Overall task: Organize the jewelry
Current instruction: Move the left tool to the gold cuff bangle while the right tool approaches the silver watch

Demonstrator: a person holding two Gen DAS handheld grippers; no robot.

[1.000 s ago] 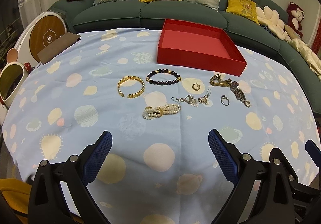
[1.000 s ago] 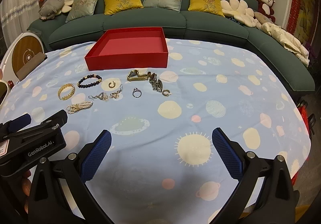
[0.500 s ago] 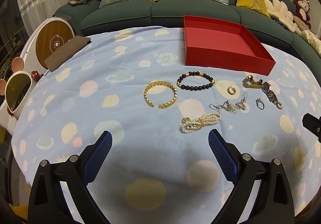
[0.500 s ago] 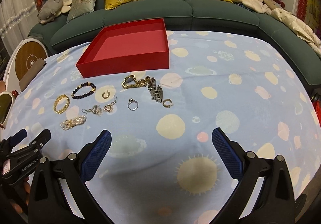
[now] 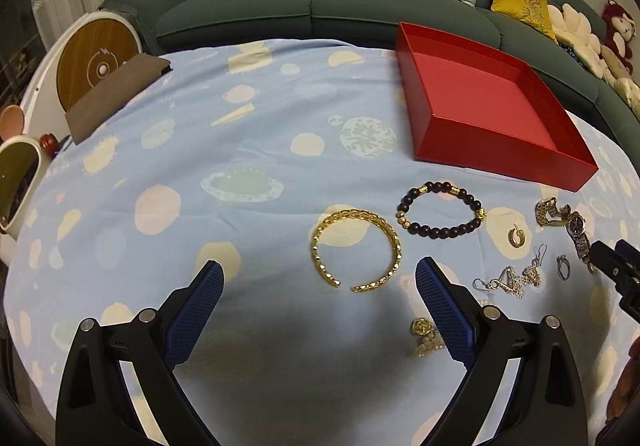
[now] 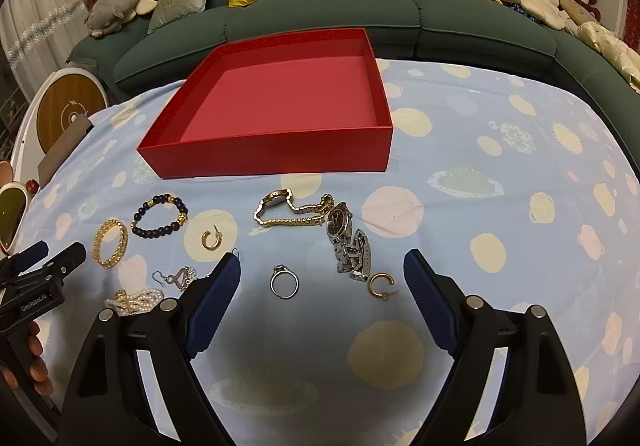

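Observation:
Jewelry lies on a blue patterned cloth in front of an empty red box (image 5: 436, 142) (image 6: 280, 156). My left gripper (image 5: 320, 274) is open just short of a gold cuff bracelet (image 5: 356, 248), with a dark bead bracelet (image 5: 442, 210) beyond it and a pearl bracelet (image 5: 426, 336) partly hidden by its right finger. My right gripper (image 6: 322, 266) is open around a silver ring (image 6: 285, 282), near a silver watch (image 6: 350, 242), a gold hoop earring (image 6: 380, 285) and a gold watch (image 6: 292, 208).
Silver earrings (image 6: 180, 277) and another gold hoop (image 6: 211, 239) lie left of the ring. A green sofa (image 6: 320, 10) with cushions runs behind the table. A round wooden device (image 5: 94, 64) and a brown pouch (image 5: 116, 98) sit at the far left.
Both grippers have moved forward and down toward the jewelry. The left one has shifted left to face the gold cuff. The right one has come up to the silver ring.

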